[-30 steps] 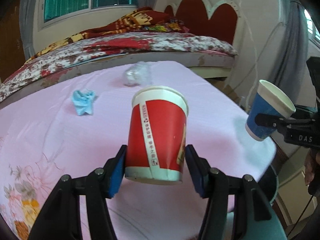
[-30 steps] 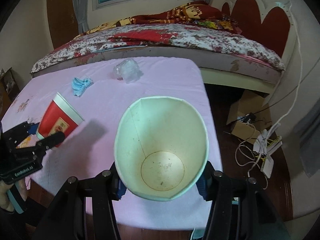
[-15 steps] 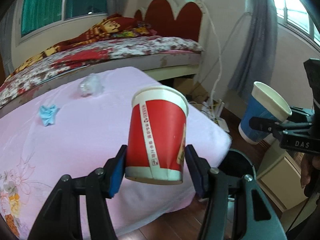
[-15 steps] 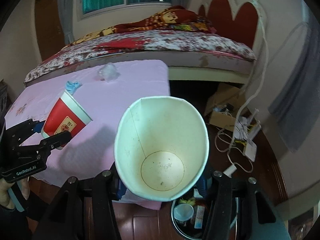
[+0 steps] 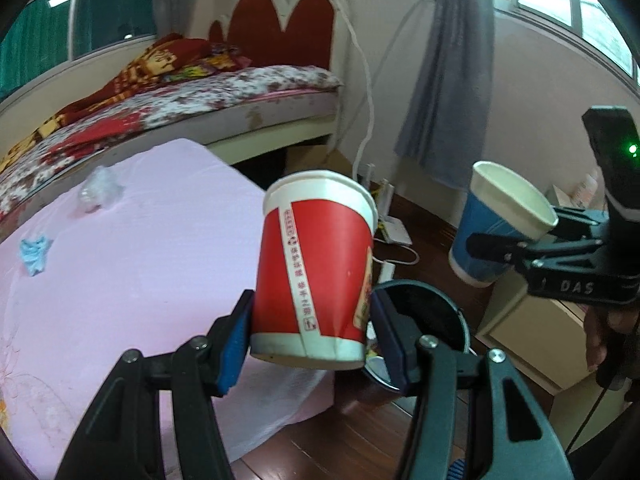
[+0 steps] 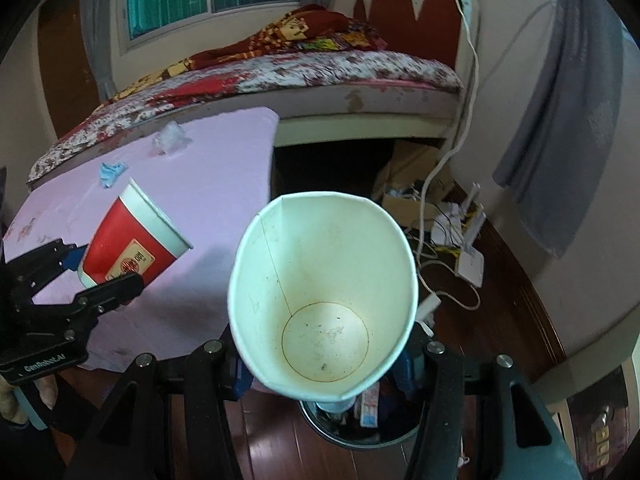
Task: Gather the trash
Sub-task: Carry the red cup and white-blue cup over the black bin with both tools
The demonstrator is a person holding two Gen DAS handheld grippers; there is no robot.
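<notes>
Since the left gripper (image 5: 310, 336) has its jaws pinching the red cup (image 5: 316, 268) and the right gripper (image 6: 324, 364) pinches the blue cup (image 5: 500, 220), each should be centred over the bin (image 6: 360, 428) beside the table (image 5: 132, 264) before the jaws spread.

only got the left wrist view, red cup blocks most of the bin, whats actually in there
Observer: The right wrist view looks down into the round dark trash bin; it already holds packaging and wrappers.
Operator: is the blue paper cup empty
Observer: Yes, the blue paper cup in the right claw shows a bare white inside with only specks and faint staining on its bottom.
Operator: anything printed on my red cup's far side
Observer: The red paper cup in the left claw carries a rectangular label with a round emblem.
</notes>
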